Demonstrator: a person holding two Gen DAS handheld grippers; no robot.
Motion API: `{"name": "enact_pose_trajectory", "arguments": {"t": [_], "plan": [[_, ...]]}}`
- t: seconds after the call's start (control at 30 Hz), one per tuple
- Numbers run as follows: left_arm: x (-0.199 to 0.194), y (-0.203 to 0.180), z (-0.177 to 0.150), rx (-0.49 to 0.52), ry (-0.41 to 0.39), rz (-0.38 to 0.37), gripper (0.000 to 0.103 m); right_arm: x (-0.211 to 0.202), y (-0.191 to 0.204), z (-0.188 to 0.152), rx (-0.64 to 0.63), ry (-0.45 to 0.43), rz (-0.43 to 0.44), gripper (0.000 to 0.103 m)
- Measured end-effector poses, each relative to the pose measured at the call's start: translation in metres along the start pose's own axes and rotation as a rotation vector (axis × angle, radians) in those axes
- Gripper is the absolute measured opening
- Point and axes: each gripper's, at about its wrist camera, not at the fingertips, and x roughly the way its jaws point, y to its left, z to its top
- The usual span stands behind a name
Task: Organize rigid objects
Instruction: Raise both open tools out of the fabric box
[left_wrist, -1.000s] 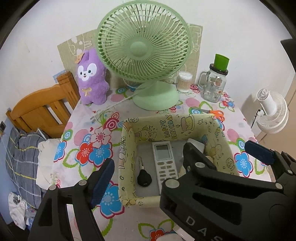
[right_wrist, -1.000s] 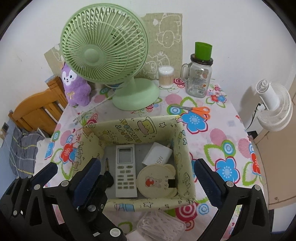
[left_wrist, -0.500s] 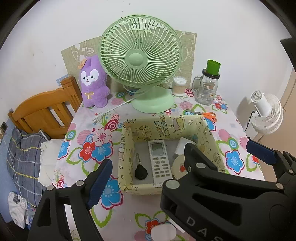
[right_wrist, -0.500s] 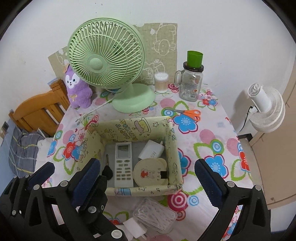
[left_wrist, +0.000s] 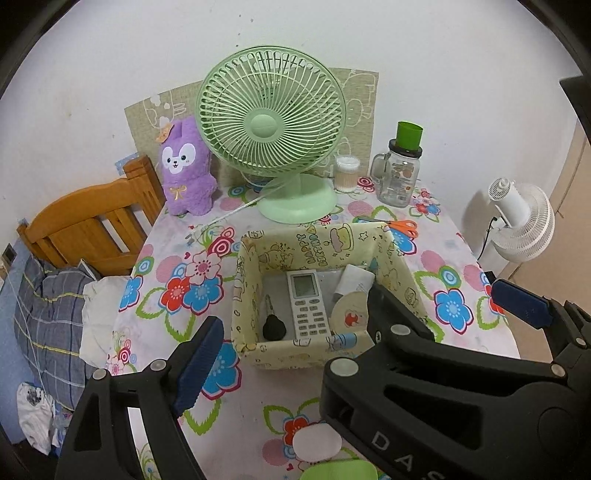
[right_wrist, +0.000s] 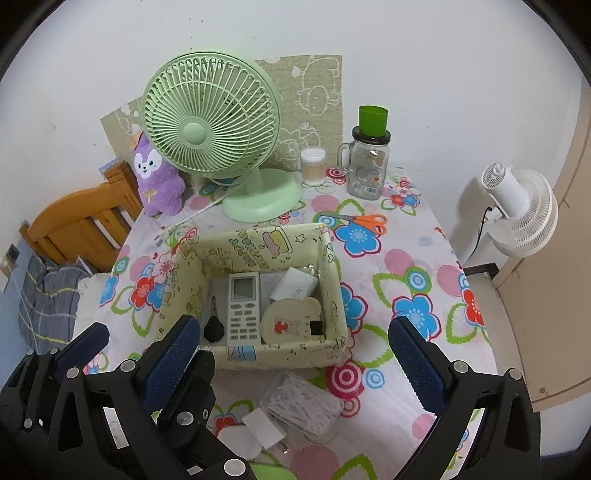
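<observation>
A cream cartoon-print box (left_wrist: 280, 353) (right_wrist: 280, 356) sits mid-table. It holds a white remote (left_wrist: 306, 303) (right_wrist: 243, 308), a black key (left_wrist: 273, 326) (right_wrist: 214, 328), a white charger (right_wrist: 295, 286) and a round bear compact (right_wrist: 290, 321). In front of the box lie a clear case of white clips (right_wrist: 301, 404), a white square block (right_wrist: 262, 428) and a white round pad (left_wrist: 317, 441). My left gripper (left_wrist: 354, 350) is open and empty, above the near table edge. My right gripper (right_wrist: 291, 365) is open and empty, just in front of the box.
A green desk fan (left_wrist: 271, 127), a purple plush (left_wrist: 184, 173), a cotton-swab tub (left_wrist: 346, 173) and a glass jar mug with a green cup (left_wrist: 400, 173) stand at the back. Orange scissors (right_wrist: 364, 221) lie behind the box. A wooden chair (left_wrist: 88, 225) stands left, a white floor fan (right_wrist: 521, 210) right.
Both grippers have pulled back and up from the box, so the box looks smaller and the items on the near table have come into view. Both stay open.
</observation>
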Motion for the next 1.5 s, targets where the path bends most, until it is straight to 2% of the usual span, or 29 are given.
{"name": "enact_pose_trajectory", "arguments": {"t": [0.83, 1.5], "plan": [[-0.026, -0.005, -0.029, 0.001, -0.002, -0.018, 0.089, -0.029, -0.002, -0.032, -0.027, -0.008, -0.006, 0.103], [-0.010, -0.010, -0.058, 0.005, 0.022, -0.047, 0.089, -0.012, -0.007, -0.061, -0.042, 0.004, -0.008, 0.103]]}}
